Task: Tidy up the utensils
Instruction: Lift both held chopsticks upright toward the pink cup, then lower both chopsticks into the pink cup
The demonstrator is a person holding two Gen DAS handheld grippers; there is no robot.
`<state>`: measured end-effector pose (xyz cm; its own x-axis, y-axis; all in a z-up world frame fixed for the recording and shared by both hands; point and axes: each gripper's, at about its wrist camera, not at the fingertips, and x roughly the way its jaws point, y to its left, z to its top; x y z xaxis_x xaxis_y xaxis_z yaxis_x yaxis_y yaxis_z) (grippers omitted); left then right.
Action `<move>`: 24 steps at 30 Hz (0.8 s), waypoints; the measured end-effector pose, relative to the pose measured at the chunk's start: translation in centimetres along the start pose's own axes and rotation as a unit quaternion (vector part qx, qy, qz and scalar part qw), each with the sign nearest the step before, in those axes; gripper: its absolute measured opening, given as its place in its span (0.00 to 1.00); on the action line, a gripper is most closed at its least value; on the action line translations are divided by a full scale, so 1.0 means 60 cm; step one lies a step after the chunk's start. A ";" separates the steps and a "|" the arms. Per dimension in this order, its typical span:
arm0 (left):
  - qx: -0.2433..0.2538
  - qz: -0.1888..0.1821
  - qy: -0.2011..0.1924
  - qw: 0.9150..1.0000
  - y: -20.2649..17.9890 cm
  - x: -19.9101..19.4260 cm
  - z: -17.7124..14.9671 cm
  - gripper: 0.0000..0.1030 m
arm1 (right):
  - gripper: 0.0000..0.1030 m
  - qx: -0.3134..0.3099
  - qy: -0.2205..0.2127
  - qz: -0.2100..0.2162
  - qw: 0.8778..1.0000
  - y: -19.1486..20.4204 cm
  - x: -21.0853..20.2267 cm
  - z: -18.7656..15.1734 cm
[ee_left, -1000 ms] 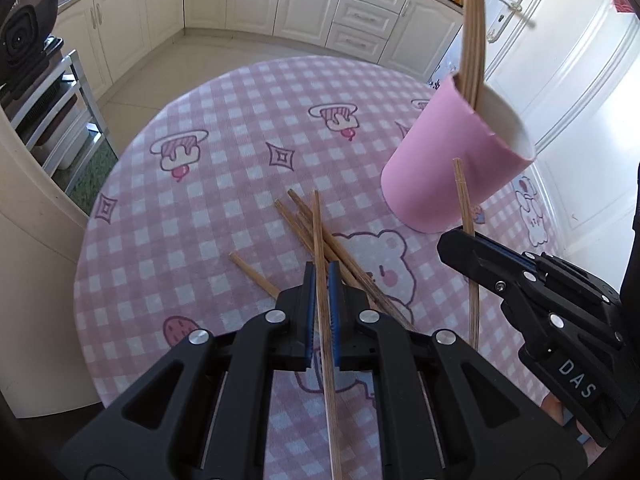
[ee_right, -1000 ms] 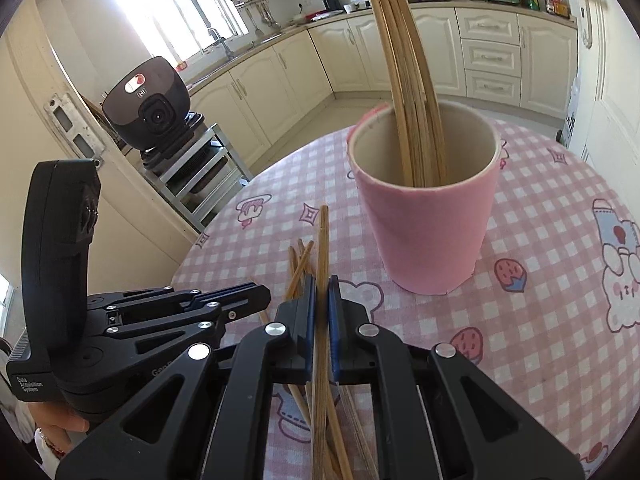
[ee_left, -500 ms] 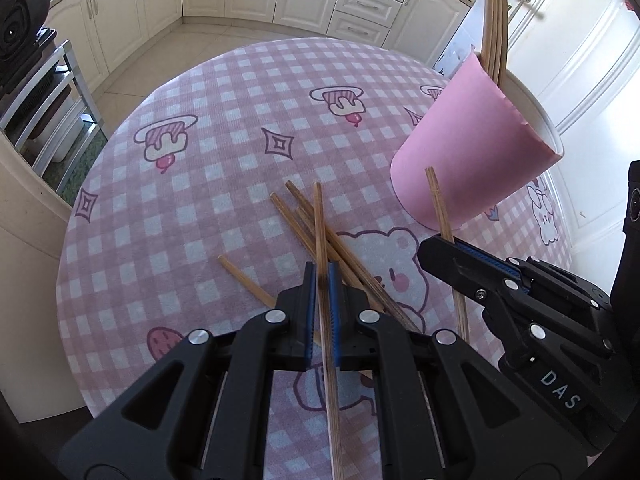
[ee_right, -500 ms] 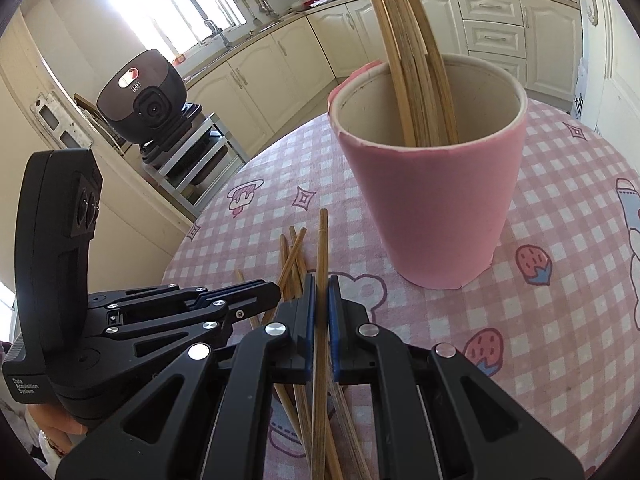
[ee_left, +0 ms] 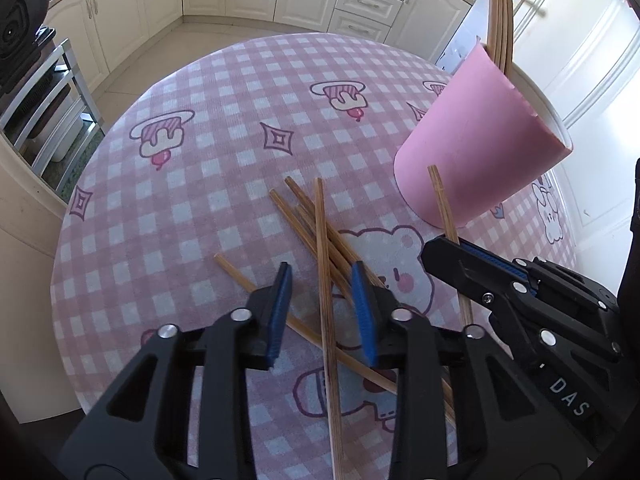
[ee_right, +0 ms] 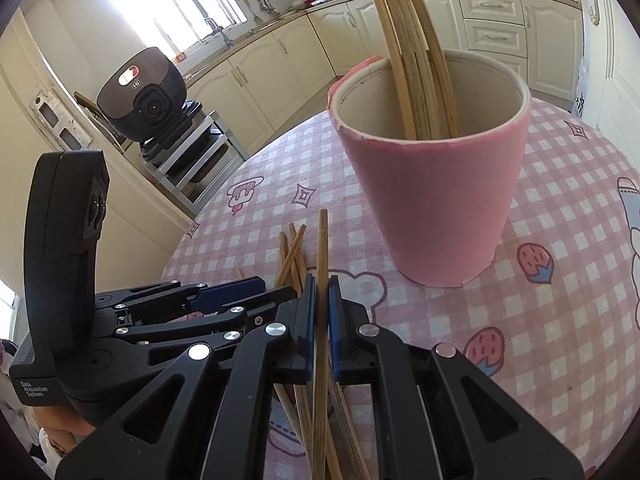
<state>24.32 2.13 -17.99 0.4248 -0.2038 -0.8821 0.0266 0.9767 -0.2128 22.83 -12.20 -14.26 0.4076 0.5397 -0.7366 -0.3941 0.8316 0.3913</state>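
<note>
With your right gripper [ee_right: 322, 320] clamped on 1 chopstick [ee_right: 321, 264] and your left gripper [ee_left: 322, 312] open, lift the stick upright, clear the pink cup [ee_right: 436, 208] rim, then release.

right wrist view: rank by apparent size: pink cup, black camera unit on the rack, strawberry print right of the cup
1. pink cup, largest by far.
2. black camera unit, clearly smaller in frame, but it sits farther back, so true size is unsure.
3. strawberry print on the tablecloth, smallest.
</note>
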 end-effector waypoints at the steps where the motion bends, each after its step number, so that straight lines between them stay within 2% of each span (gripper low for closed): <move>1: -0.001 -0.005 0.000 1.000 0.000 0.000 0.000 0.22 | 0.05 0.000 0.000 0.000 1.000 0.000 0.000 0.000; 3: -0.003 -0.016 0.001 1.000 -0.002 0.002 0.000 0.14 | 0.05 0.000 0.000 0.001 1.000 0.000 0.000 0.000; 5: -0.001 -0.010 -0.003 1.000 -0.007 0.000 0.000 0.07 | 0.05 -0.001 0.000 0.001 1.000 0.001 -0.001 0.001; 10: -0.004 -0.010 -0.012 1.000 -0.006 -0.014 0.000 0.06 | 0.05 -0.004 -0.004 0.000 1.000 0.004 -0.007 0.000; 16: -0.003 -0.021 -0.042 0.999 -0.007 -0.069 -0.001 0.06 | 0.05 -0.010 -0.023 -0.001 1.000 0.015 -0.032 0.001; 24: 0.018 -0.044 -0.117 0.992 -0.038 -0.191 -0.011 0.06 | 0.05 -0.029 -0.066 0.003 0.997 0.046 -0.104 0.010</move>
<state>18.82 2.21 -7.66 0.6176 -0.2718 -0.7381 0.1038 0.9584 -0.2660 19.71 -13.19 -8.24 0.5091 0.5606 -0.6531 -0.4422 0.8214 0.3603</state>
